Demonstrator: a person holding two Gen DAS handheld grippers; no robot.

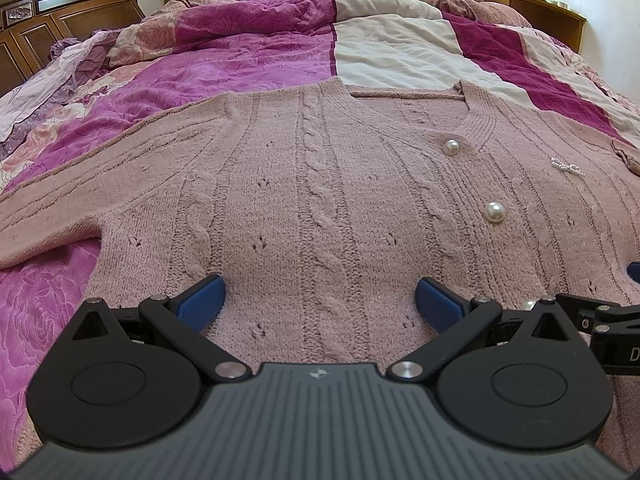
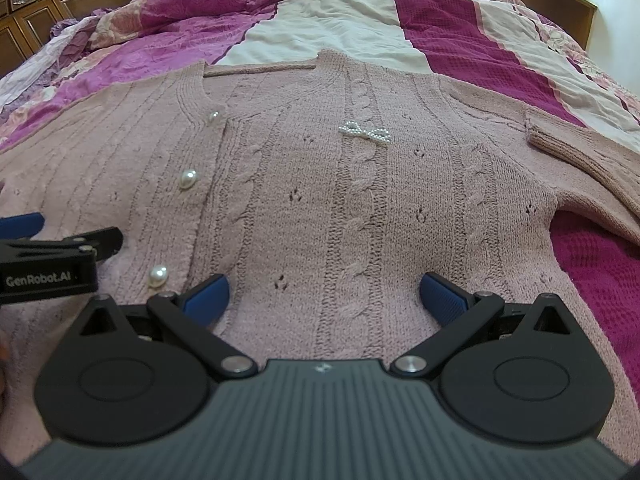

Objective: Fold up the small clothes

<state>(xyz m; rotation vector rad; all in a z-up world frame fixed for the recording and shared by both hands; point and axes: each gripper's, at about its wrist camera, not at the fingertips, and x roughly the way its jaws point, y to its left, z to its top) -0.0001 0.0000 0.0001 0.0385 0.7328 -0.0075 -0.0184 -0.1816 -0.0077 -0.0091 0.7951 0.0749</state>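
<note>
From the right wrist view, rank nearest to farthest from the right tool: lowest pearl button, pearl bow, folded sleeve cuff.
Measured from the right tool:
1. Lowest pearl button, on its left, beside the left finger.
2. Pearl bow, straight ahead, up the cardigan.
3. Folded sleeve cuff, far right.

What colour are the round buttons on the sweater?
Pearly white buttons on the dusty pink sweater, clearest in the right wrist view.
</note>
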